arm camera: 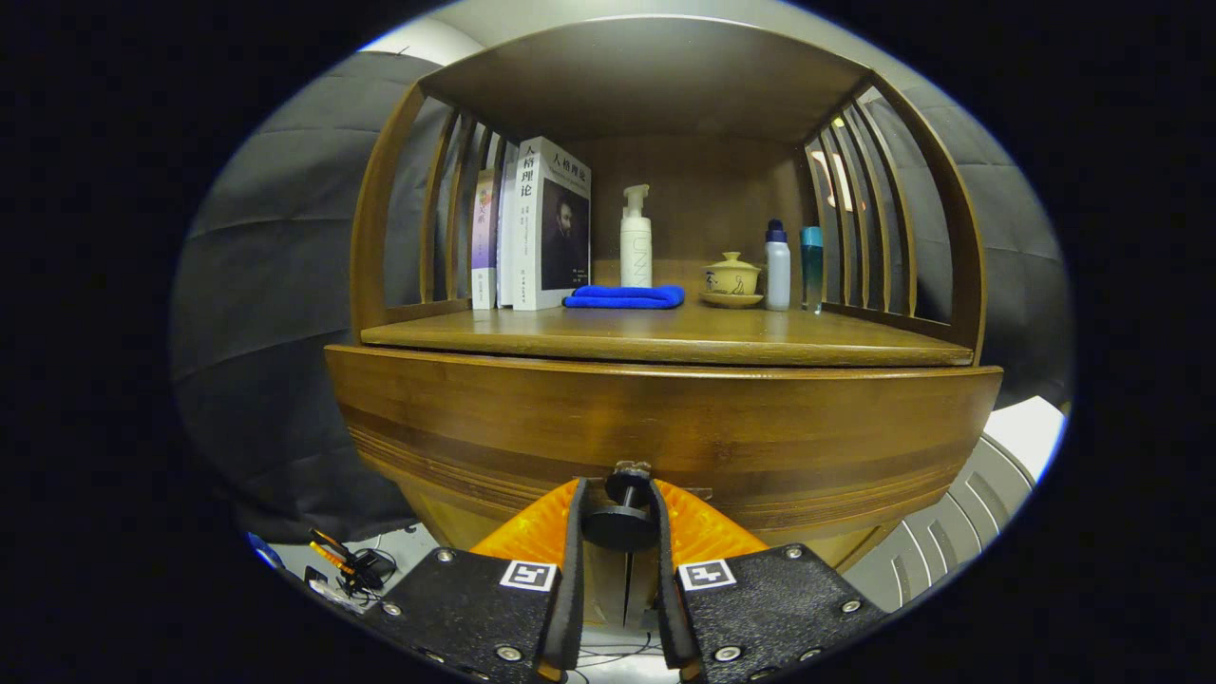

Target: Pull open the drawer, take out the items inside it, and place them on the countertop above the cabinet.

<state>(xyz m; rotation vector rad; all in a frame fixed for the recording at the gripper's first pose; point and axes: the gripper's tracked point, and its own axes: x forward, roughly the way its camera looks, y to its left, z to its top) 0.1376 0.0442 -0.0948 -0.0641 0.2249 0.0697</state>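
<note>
Jaws of the gripper (pixel 617 518) clamp the knob (pixel 619 521) of the closed drawer (pixel 665 427), contents hidden.

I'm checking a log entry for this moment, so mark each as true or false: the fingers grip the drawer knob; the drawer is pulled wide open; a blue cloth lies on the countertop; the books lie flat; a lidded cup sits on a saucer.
1. The gripper has both fingers on the drawer knob. True.
2. The drawer is pulled wide open. False: its front shows no opening and nothing inside is visible.
3. A blue cloth lies on the countertop. True.
4. The books lie flat. False: they stand upright.
5. A lidded cup sits on a saucer. True.
</note>
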